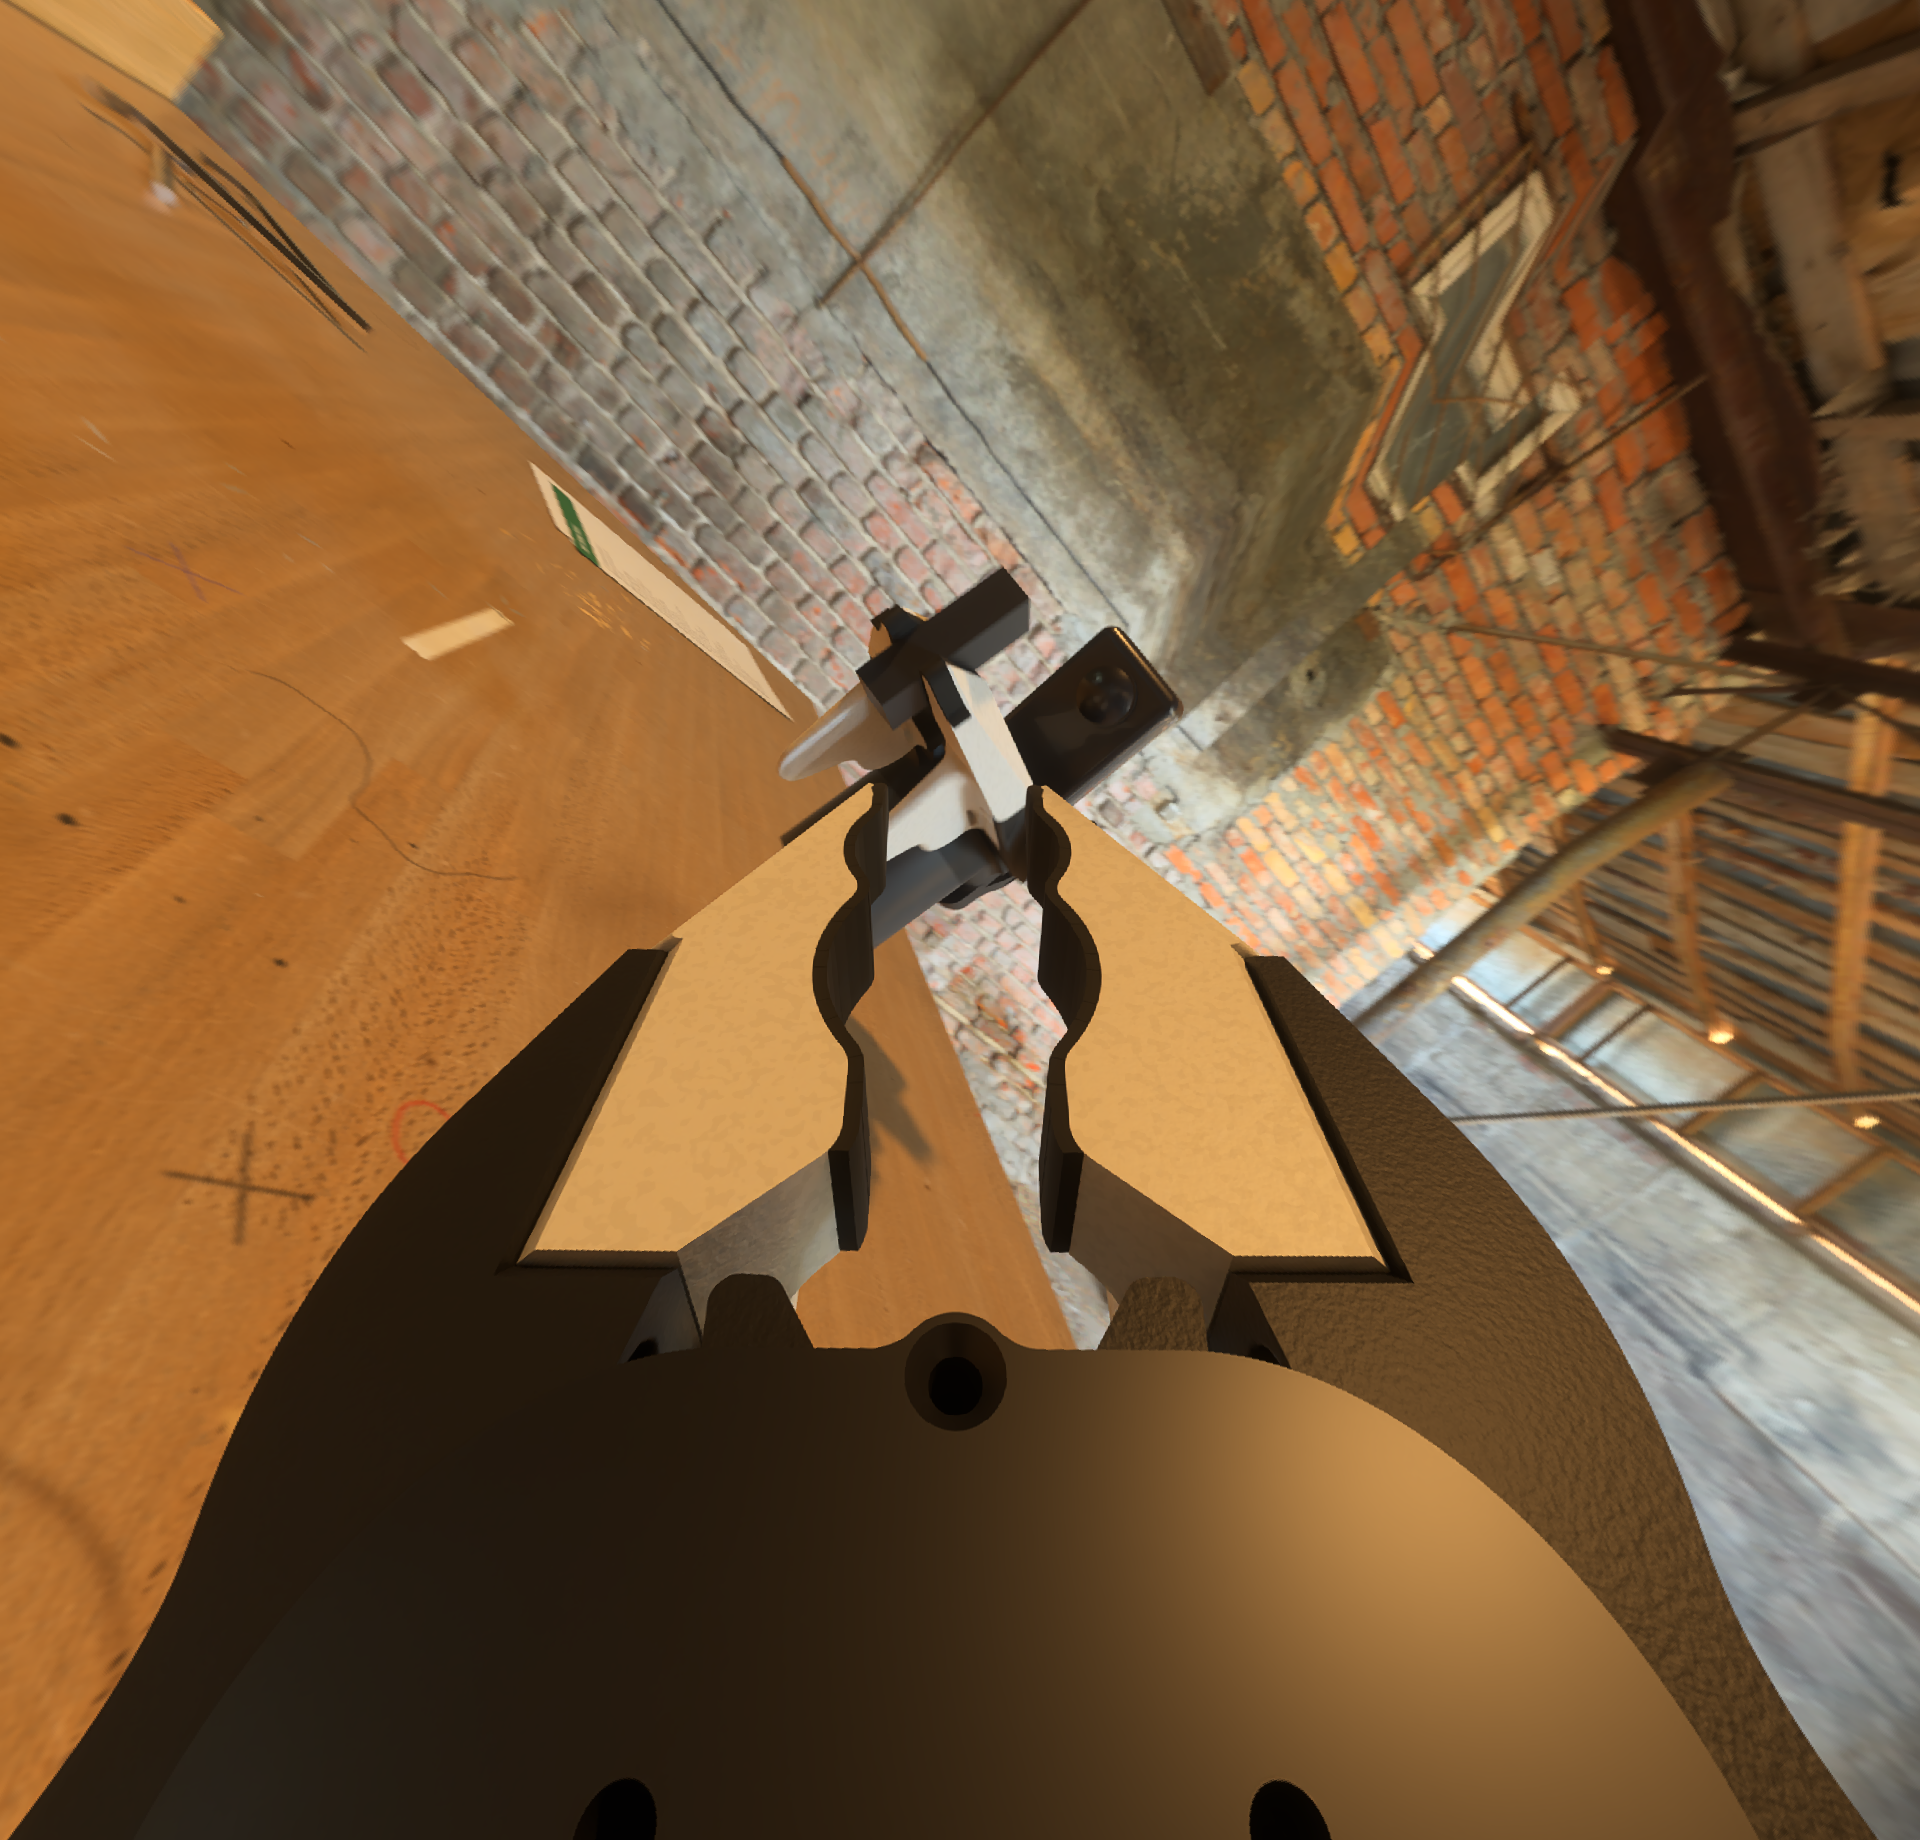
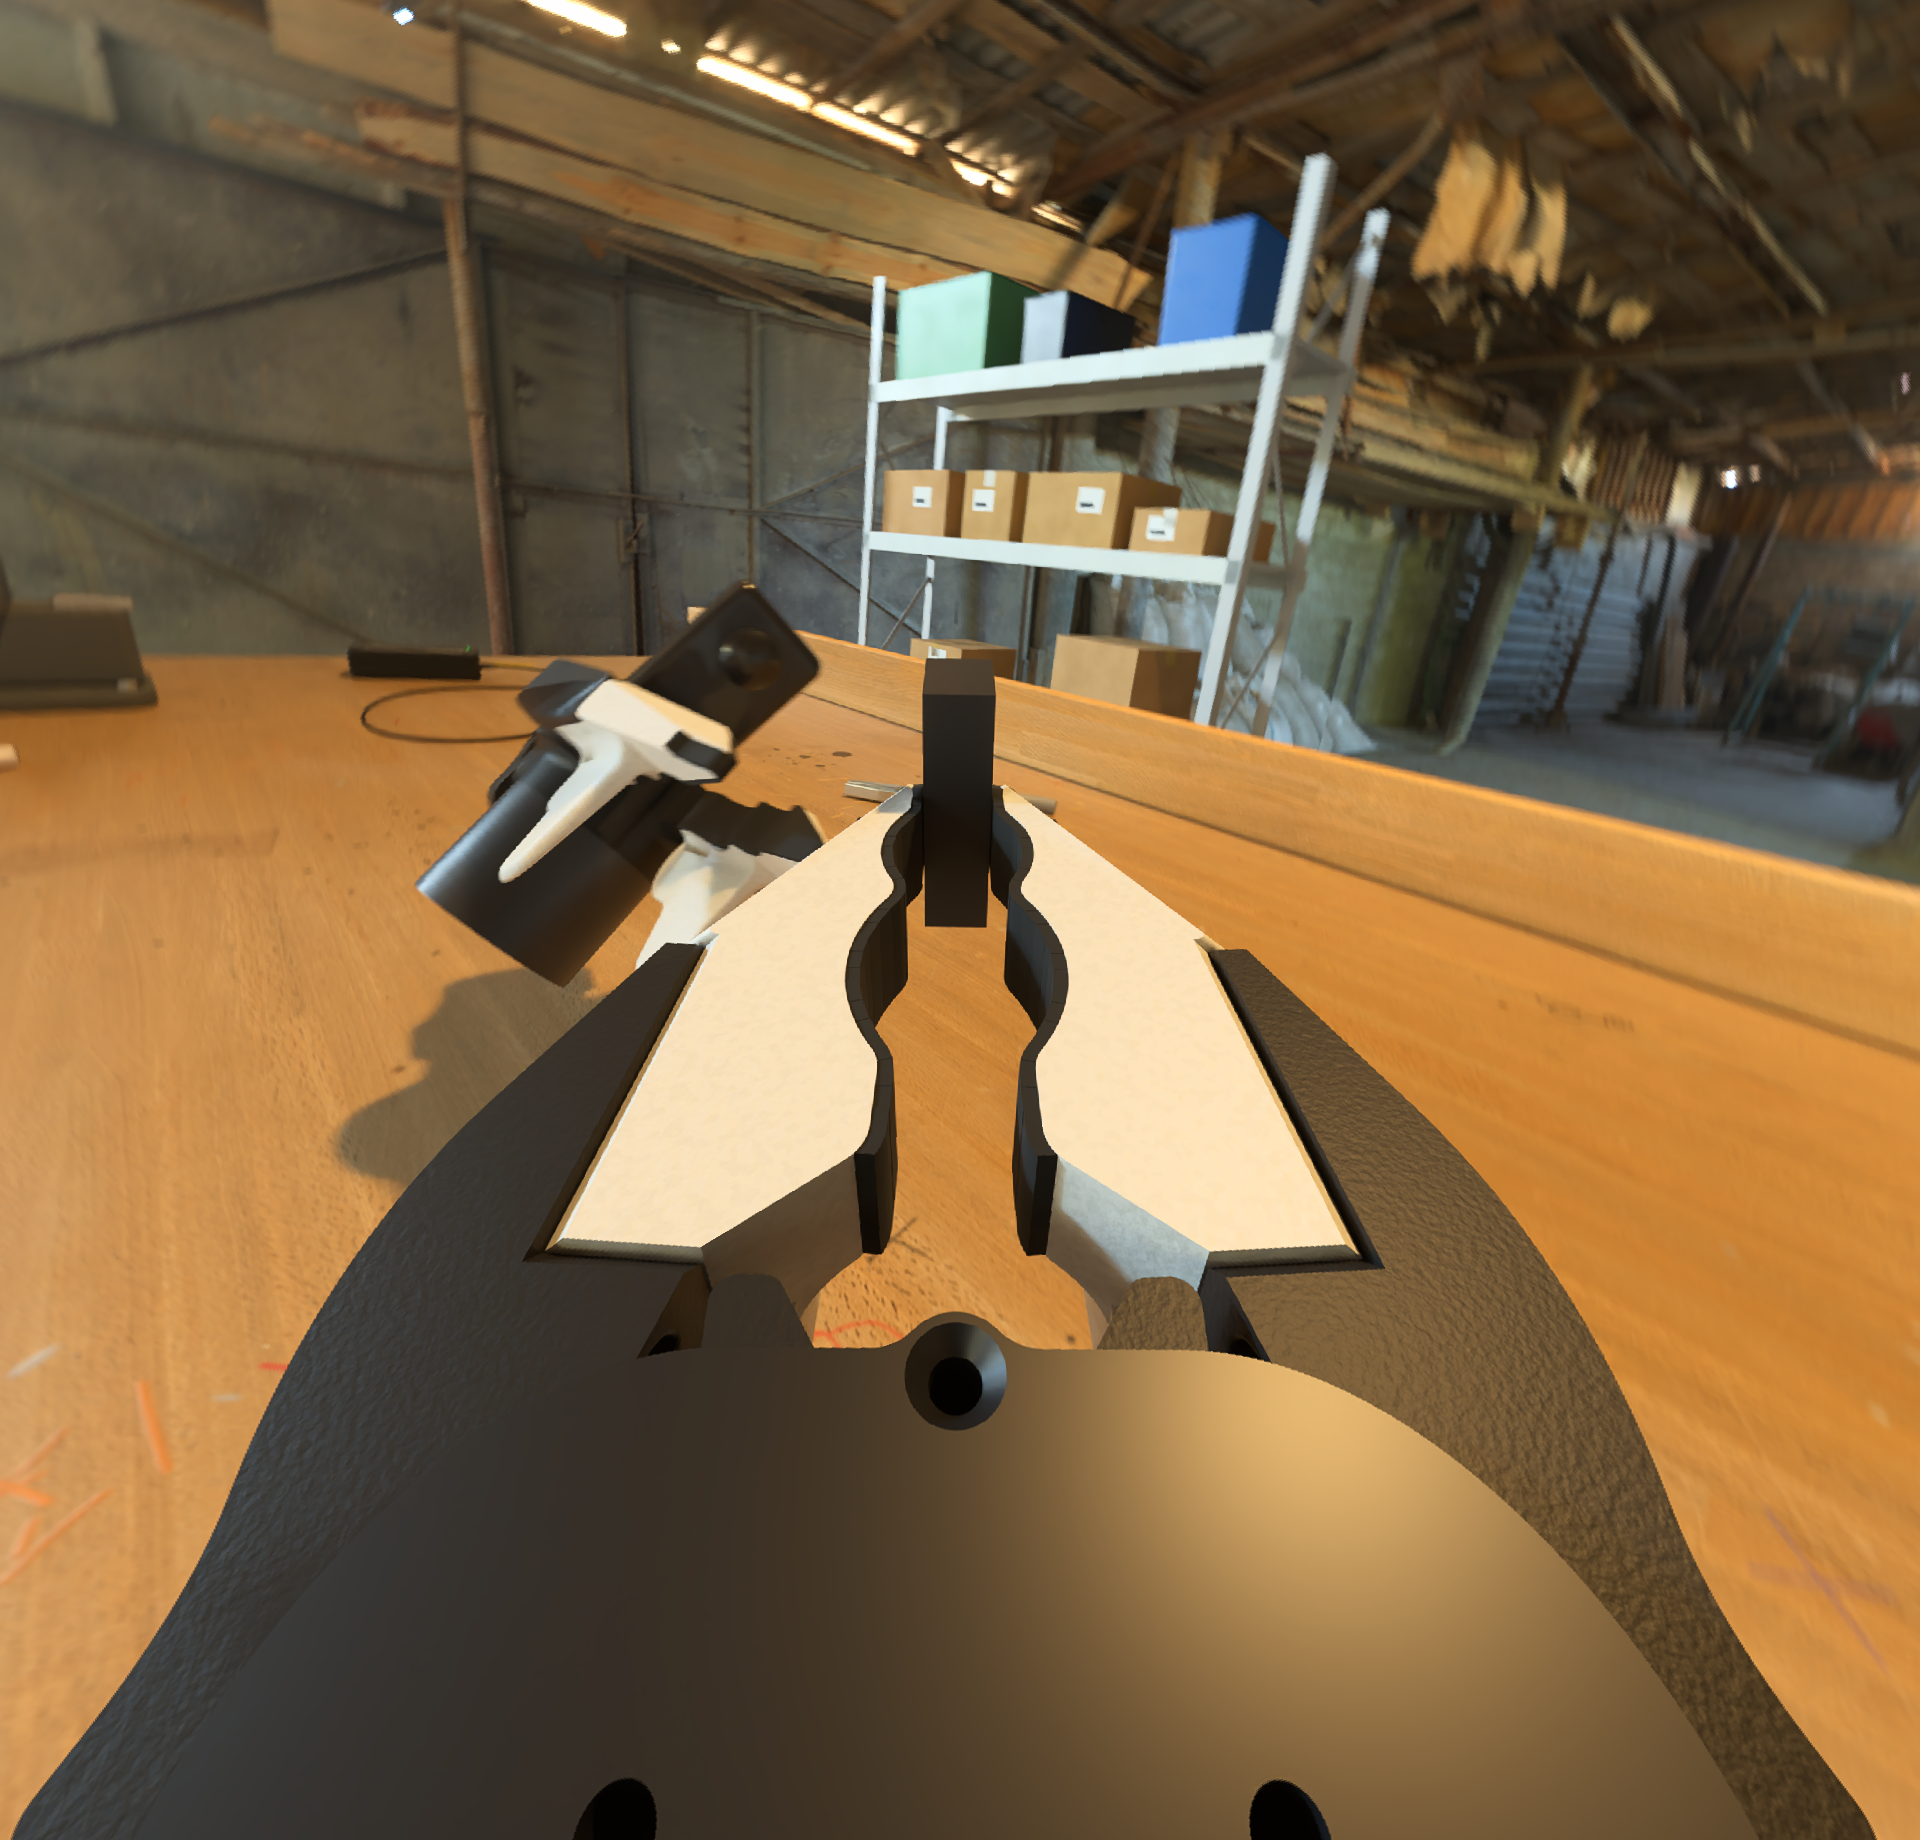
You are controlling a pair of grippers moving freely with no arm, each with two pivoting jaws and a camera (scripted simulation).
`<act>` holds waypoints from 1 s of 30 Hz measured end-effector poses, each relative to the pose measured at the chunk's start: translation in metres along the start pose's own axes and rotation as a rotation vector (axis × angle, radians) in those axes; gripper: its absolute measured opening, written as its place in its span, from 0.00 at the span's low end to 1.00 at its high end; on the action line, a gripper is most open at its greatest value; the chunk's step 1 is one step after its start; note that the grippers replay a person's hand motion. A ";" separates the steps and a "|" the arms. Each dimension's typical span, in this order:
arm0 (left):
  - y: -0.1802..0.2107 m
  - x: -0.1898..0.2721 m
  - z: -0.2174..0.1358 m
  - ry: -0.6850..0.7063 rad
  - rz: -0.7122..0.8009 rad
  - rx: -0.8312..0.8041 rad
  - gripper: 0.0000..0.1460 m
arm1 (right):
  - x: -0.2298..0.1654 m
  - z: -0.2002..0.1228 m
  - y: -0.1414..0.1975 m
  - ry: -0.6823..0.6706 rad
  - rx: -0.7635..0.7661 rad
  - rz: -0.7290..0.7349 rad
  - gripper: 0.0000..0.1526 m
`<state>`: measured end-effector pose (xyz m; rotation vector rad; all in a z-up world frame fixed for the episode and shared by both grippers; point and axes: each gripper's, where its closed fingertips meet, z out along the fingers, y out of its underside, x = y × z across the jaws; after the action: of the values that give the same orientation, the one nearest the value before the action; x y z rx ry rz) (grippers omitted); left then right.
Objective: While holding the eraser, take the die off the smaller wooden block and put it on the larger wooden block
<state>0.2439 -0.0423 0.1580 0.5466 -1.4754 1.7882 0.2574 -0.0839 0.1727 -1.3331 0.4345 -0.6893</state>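
**Eraser gripped; die and blocks out of sight**

The right claw (image 2: 956, 798) is closed on the eraser (image 2: 956, 751), a dark upright bar pinched at the fingertips, with most of its length standing above them. The left claw (image 1: 956, 803) is parted and empty, rolled sideways above the surface (image 1: 260, 855), and points at the right claw just ahead of it.

The die shows in neither view, nor does either block for certain. A pale wooden slab at the left view's top corner may be one, but I cannot tell.

My judgement is that the step in hand is finding the die. The left claw should level out and turn down toward the surface until the smaller block appears, then come onto the die from above with its jaws wide. The right claw should draw aside and hold its pinch firm, since the two sit close enough to collide.

Count:
- Claws: two
- Eraser: one
- Dice: none seen
- Shelf rack (image 2: 1091, 377): one
- Coloured boxes on the rack: three
- Brown cartons on the rack: six
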 end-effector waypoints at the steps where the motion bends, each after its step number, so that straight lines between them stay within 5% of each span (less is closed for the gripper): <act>1: -0.002 -0.001 -0.001 -0.018 0.019 0.008 0.18 | 0.009 -0.005 -0.001 0.020 -0.009 0.044 0.07; 8: -0.053 -0.031 0.024 -0.345 0.463 -0.056 0.18 | 0.085 -0.058 -0.001 0.326 -0.051 0.013 0.07; 12: -0.097 -0.078 0.087 -0.443 0.942 -0.414 0.27 | 0.082 -0.063 -0.006 0.275 0.029 0.136 0.07; 18: -0.122 -0.251 0.169 -0.623 0.818 -0.855 0.32 | 0.078 -0.066 -0.007 0.200 0.064 0.230 0.07; 23: -0.153 -0.363 0.200 -0.884 0.762 -0.769 0.34 | 0.066 -0.063 -0.007 0.134 0.060 0.235 0.07; 30: -0.166 -0.402 0.197 -1.040 0.846 -0.624 0.36 | 0.054 -0.061 -0.009 0.067 0.073 0.247 0.07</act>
<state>0.6005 -0.3304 0.0226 0.5840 -3.2048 1.4318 0.2547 -0.1659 0.1744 -1.1665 0.6109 -0.5397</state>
